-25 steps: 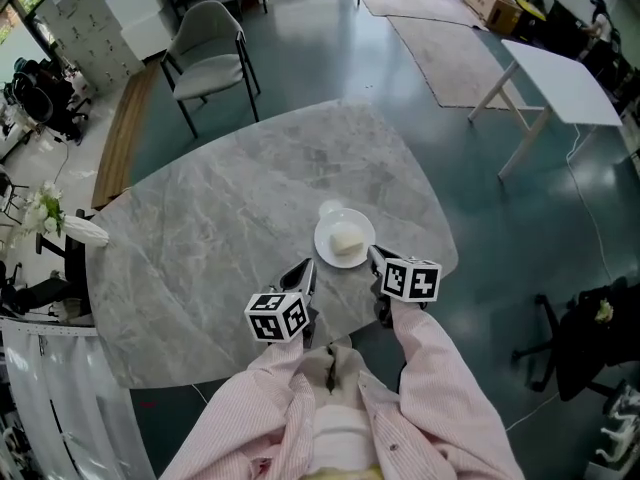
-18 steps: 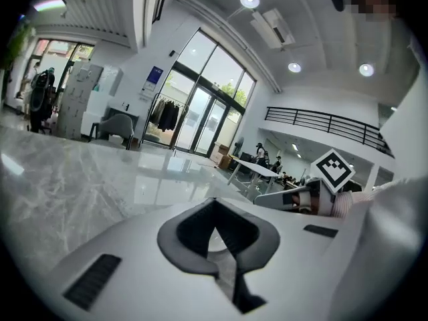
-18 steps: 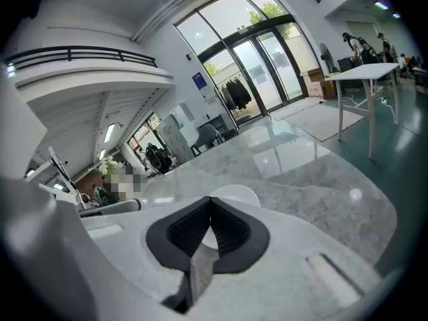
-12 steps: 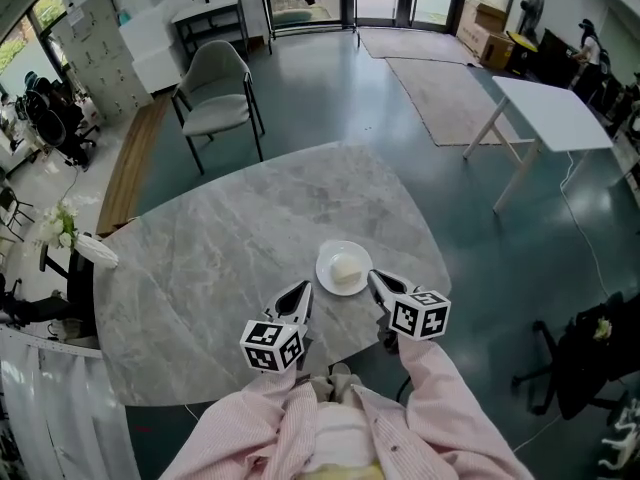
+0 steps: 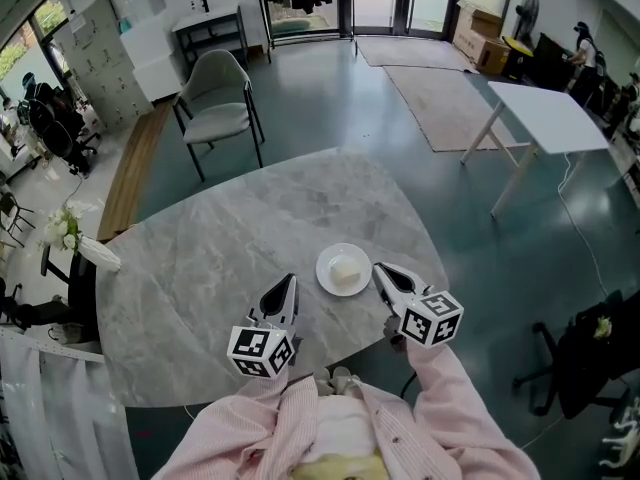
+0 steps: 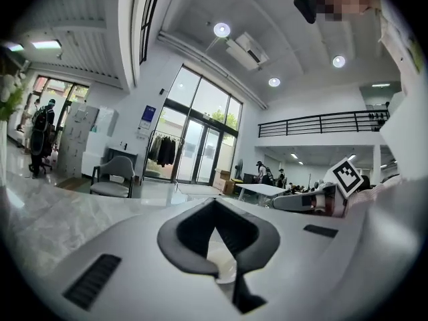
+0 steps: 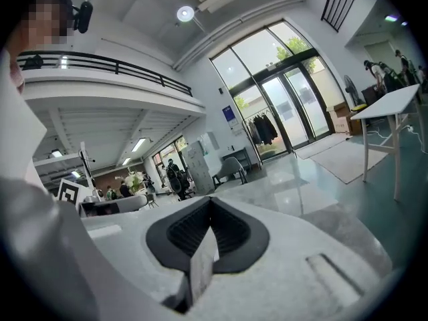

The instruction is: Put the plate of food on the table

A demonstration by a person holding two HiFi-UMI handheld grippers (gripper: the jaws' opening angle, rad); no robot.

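The plate [image 5: 343,253] of pale food [image 5: 347,271] sits on the marble worktop [image 5: 220,258], task apparently done; left tongs [image 5: 289,282] and right tongs [image 5: 381,269] flank it, both closed, holding nothing.

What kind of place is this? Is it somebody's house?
Probably not a house: it looks like a big open office or showroom. There are tall glass doors, a balcony railing upstairs, and black office chairs by the wall.
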